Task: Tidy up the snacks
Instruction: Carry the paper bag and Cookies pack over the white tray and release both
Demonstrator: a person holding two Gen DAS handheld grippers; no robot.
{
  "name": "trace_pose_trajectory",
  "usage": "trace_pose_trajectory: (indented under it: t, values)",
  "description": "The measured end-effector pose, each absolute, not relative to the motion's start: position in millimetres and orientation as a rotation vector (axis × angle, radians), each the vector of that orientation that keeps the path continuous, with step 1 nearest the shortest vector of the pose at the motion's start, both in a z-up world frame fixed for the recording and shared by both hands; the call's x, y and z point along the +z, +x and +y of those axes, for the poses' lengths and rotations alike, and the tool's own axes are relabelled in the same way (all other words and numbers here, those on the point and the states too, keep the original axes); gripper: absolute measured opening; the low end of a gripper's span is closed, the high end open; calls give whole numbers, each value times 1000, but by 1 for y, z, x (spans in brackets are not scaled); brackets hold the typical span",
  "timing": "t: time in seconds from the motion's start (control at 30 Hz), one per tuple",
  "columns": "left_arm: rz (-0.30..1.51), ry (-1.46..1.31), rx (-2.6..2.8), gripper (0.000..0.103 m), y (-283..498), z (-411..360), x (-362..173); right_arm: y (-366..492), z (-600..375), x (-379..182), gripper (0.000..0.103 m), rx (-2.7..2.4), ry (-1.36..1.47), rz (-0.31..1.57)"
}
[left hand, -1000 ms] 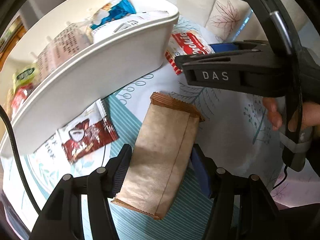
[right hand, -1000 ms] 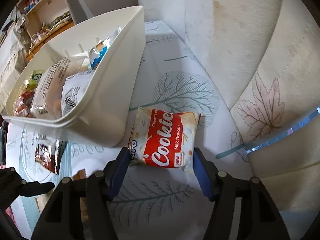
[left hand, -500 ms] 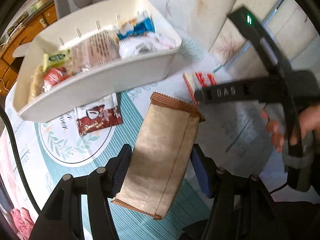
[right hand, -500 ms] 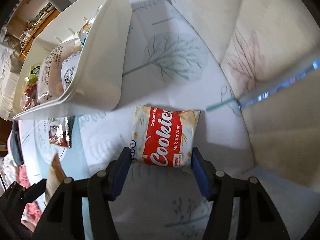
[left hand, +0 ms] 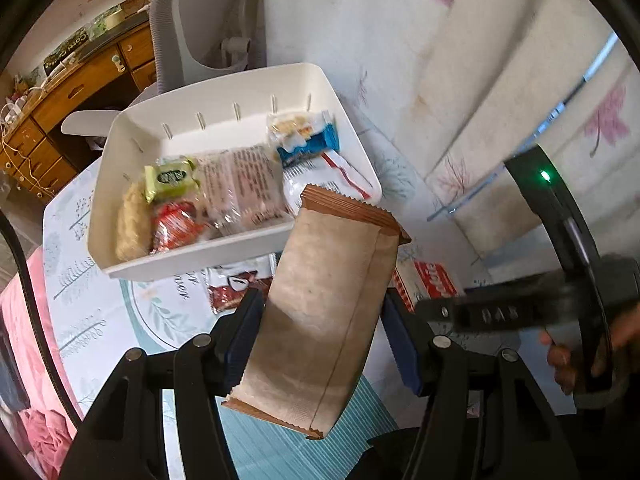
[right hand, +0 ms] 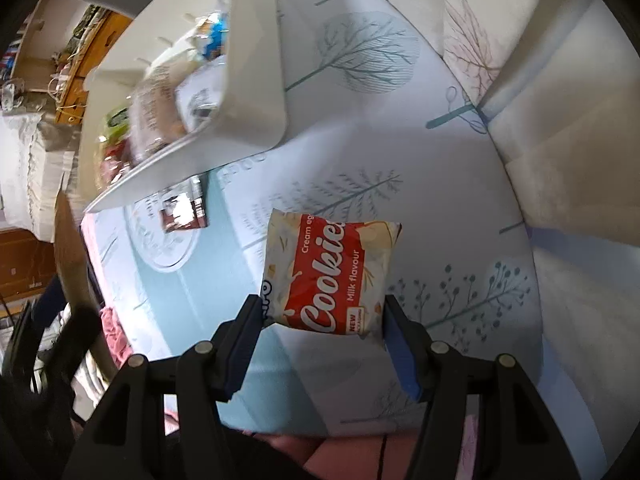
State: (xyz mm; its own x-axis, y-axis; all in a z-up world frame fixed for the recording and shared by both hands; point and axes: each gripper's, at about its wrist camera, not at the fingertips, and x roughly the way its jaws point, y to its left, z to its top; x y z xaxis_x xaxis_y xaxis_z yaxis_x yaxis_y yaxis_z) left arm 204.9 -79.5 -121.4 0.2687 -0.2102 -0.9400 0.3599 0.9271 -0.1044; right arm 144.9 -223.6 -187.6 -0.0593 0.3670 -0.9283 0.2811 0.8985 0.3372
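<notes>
Our left tongs (left hand: 322, 332) squeeze a long brown paper packet (left hand: 320, 316) by its two sides. The packet hangs up in the air, above the tablecloth (left hand: 100, 320), with its crinkly brown end pointing at the white bin (left hand: 224, 248). The bin sits on the table just past the packet. Inside it we see a green packet (left hand: 172, 178), a red packet (left hand: 172, 226), a clear bag with writing (left hand: 244, 188) and a blue and white packet (left hand: 308, 140). A dark red packet (left hand: 230, 292) lies flat on the cloth, partly under the near edge of the bin.

Our right tongs (right hand: 322, 334) pinch a red and white cookie packet (right hand: 330, 276) at its near end. Both blue pads press its sides. The packet looks lifted a little off the cloth, but we cannot tell for sure. The white bin is up and to the left of it, near but apart.

A hand (left hand: 588, 348) holds the handle of the right tongs, seen from the left side.
</notes>
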Motion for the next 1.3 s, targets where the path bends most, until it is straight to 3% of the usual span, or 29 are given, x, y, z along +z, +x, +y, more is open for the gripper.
trace_pose_trajectory:
  t: [0.6,1.3]
  values:
    - [1154,102,-267,59,307,-38,-76,176,-188,-116,60,244,248,1591]
    - [1147,-196,-172,60,393,8,-126,274,-163,-117,60,259,276,1357]
